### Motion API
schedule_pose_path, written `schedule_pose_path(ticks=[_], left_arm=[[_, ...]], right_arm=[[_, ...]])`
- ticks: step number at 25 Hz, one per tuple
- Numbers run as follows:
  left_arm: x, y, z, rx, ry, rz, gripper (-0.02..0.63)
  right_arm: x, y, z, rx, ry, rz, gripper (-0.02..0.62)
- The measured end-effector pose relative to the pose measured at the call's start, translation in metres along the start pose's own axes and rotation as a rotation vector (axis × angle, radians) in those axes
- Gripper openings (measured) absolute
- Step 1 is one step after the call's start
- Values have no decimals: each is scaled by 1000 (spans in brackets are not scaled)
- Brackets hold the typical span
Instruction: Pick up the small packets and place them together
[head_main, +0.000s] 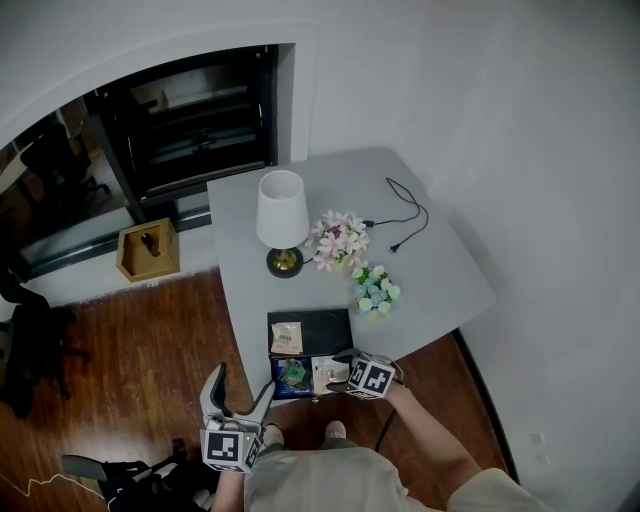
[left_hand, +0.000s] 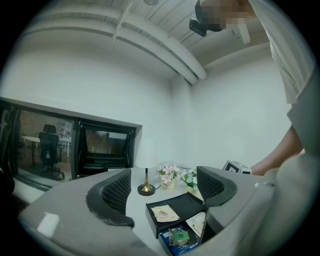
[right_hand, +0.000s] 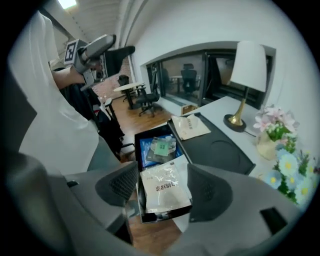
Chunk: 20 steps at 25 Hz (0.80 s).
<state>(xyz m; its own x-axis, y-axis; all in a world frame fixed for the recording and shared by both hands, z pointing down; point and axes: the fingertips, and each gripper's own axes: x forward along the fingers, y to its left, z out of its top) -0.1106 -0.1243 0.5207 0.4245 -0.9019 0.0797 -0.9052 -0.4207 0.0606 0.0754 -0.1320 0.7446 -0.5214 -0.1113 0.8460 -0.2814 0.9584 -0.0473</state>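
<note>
A white packet (right_hand: 164, 189) lies in an open black box (right_hand: 142, 150) at the table's front edge, with a green packet (right_hand: 161, 148) on blue print beside it. My right gripper (right_hand: 162, 192) straddles the white packet; its jaws stand close to the packet's side edges, and no pressing shows. A beige packet (right_hand: 191, 126) rests on the black tray (right_hand: 220, 152) just beyond. In the head view my right gripper (head_main: 338, 376) is over the white packet (head_main: 325, 372). My left gripper (head_main: 243, 385) hangs open and empty off the table's front, pointing at the box.
On the grey table (head_main: 440, 270) stand a white-shaded lamp (head_main: 281, 215), pink flowers (head_main: 340, 240) and pale blue flowers (head_main: 375, 288), with a black cable (head_main: 405, 215) at the back. A wooden box (head_main: 148, 250) sits on the wood floor to the left.
</note>
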Motion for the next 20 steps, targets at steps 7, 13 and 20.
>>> schedule_pose_path(ticks=[7, 13, 20], left_arm=[[-6, -1, -1, -9, 5, 14, 413], [-12, 6, -5, -20, 8, 46, 413], [-12, 10, -6, -22, 8, 56, 413]], right_arm=[[51, -1, -36, -148, 268, 108, 304], [55, -6, -35, -219, 327, 21, 202], [40, -9, -19, -220, 289, -55, 3]])
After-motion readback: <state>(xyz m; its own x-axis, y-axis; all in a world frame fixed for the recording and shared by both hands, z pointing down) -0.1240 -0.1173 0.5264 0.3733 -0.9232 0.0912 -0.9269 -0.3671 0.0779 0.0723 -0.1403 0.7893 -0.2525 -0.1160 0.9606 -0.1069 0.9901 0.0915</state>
